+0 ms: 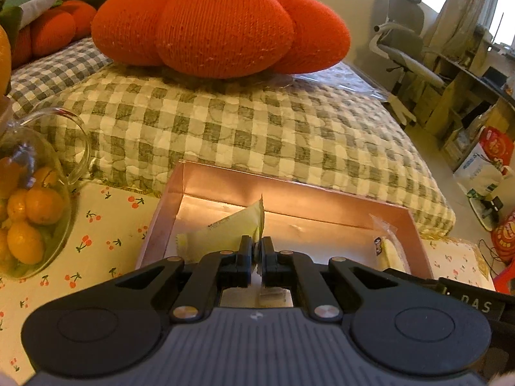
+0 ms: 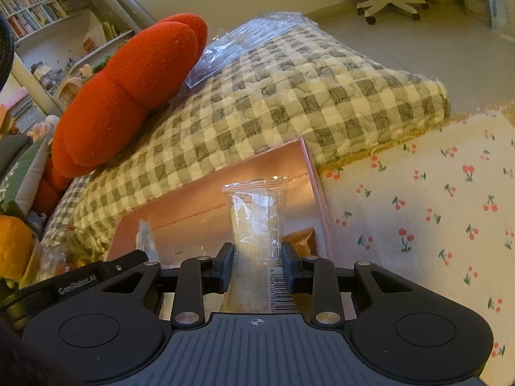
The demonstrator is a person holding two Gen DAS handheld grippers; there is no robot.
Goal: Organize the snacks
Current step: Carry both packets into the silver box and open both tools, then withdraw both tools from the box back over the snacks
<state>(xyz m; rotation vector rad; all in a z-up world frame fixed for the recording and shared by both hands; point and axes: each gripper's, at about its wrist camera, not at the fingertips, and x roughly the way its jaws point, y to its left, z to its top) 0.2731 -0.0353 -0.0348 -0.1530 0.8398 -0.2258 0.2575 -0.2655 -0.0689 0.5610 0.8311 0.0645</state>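
Observation:
A pink cardboard box (image 1: pixel 289 189) stands open on the cherry-print cloth. My left gripper (image 1: pixel 256 251) is shut on a pale yellow snack packet (image 1: pixel 225 231) and holds it over the box's left part. A clear-wrapped snack (image 1: pixel 386 247) lies at the box's right side. In the right wrist view my right gripper (image 2: pixel 257 257) is shut on a clear-wrapped wafer snack (image 2: pixel 256 215) with a barcode, held over the box (image 2: pixel 317 193) near its right wall. An orange packet (image 2: pixel 299 236) lies in the box below it.
A glass jar of small oranges (image 1: pixel 29 209) stands left of the box. A checked quilt (image 1: pixel 257 128) with a red knitted pumpkin cushion (image 1: pixel 222 25) lies behind the box. The cherry-print cloth (image 2: pixel 434 209) spreads to the right. An office chair (image 1: pixel 402 48) and bags stand at far right.

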